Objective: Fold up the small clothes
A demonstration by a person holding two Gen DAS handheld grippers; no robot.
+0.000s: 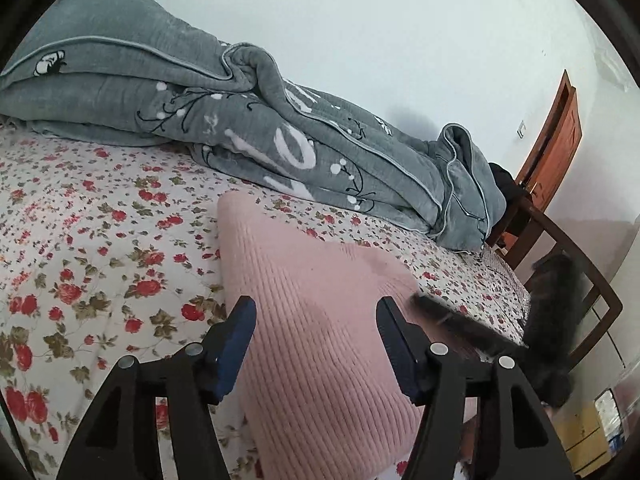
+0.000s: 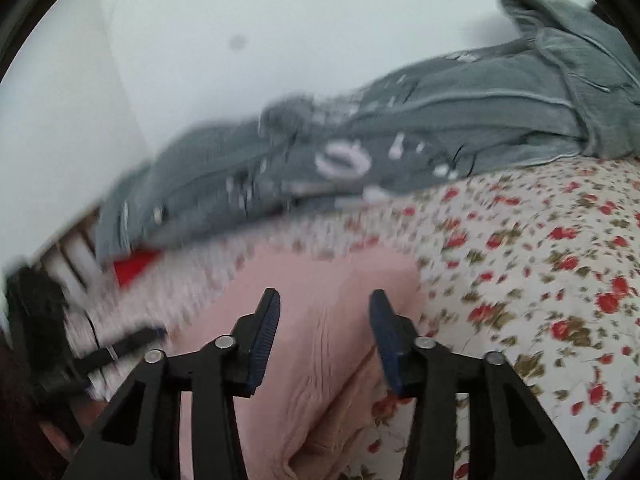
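A pink ribbed knit garment point(image 1: 316, 300) lies folded on the floral bedsheet point(image 1: 100, 240). My left gripper point(image 1: 316, 312) is open just above it, one finger on each side, holding nothing. In the right wrist view the same pink garment point(image 2: 320, 320) lies under my right gripper point(image 2: 324, 304), which is open and empty above it. That view is blurred. The other gripper shows as a dark blurred bar point(image 1: 460, 320) at the garment's right edge in the left wrist view.
A grey quilt point(image 1: 240, 120) is heaped along the wall side of the bed and also shows in the right wrist view point(image 2: 400, 152). A dark wooden bed frame point(image 1: 560, 264) and an orange door point(image 1: 556, 140) are to the right. A red item point(image 2: 132, 268) lies by the quilt.
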